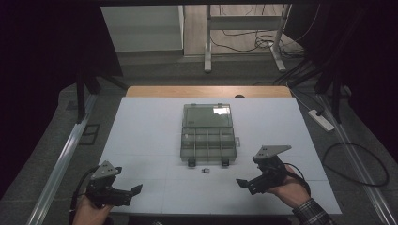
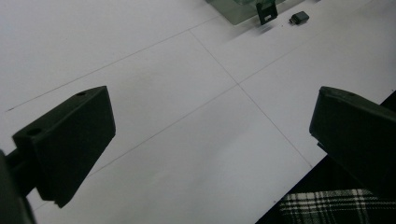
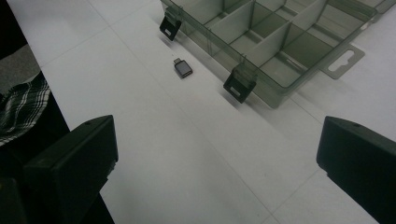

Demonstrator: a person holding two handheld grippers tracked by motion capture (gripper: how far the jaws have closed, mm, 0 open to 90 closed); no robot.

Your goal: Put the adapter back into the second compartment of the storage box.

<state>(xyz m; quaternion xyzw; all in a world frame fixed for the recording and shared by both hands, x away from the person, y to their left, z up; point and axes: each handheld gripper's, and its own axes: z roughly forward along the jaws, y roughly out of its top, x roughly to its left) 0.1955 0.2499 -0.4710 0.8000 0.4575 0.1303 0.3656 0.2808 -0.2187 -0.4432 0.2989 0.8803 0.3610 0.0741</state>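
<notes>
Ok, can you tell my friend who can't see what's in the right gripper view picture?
A small dark adapter lies on the white table, just in front of an open clear organizer box with dividers and two black latches. The right gripper has its two black jaws wide apart at the bottom, holding nothing.

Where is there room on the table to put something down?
Lots: the white table is bare left of the open box, and right of it too. The near strip between the left gripper and right gripper is also free. It is crowded just in front of the box, where a small adapter lies near the latches.
</notes>
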